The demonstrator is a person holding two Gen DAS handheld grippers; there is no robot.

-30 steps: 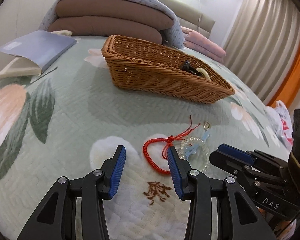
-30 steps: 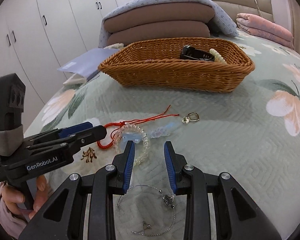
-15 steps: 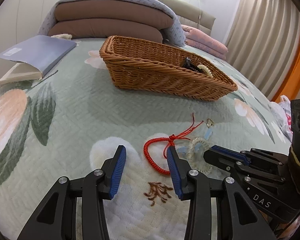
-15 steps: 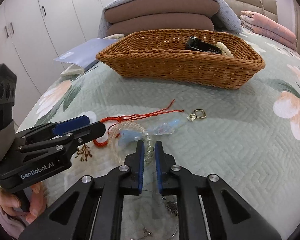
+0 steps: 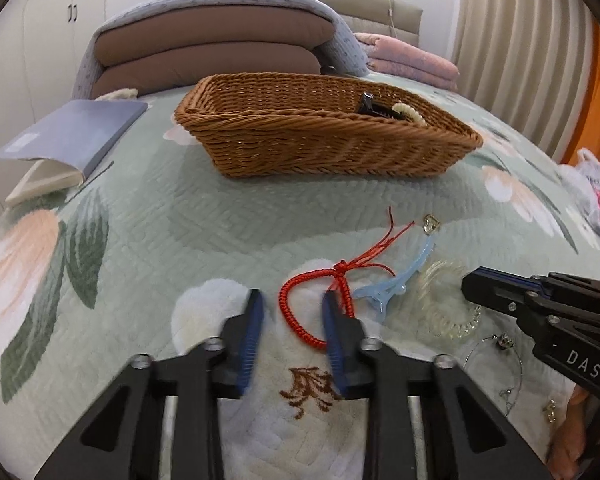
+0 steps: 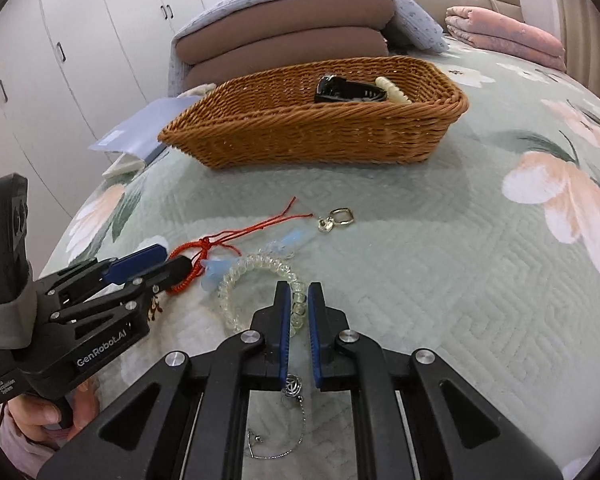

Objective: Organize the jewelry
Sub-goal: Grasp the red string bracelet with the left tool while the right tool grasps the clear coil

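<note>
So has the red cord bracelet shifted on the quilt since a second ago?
No. The red cord bracelet keeps its place beside the brown embroidered motif; only the camera view changed.

Left gripper (image 5: 293,312): angled down at bedspread, jaws just closing, gap remaining, pads not pressing. Right gripper (image 6: 299,305): angled down, pads clamped on clear bead bracelet (image 6: 260,280). Left sits at right's 9 o'clock. Hand (image 6: 48,412) grips left handle.

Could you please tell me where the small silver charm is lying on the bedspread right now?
In the right wrist view the small silver charm lies loose on the bedspread, between the wicker basket and the clear bead bracelet, beside the red cord bracelet's loose ends.
</note>
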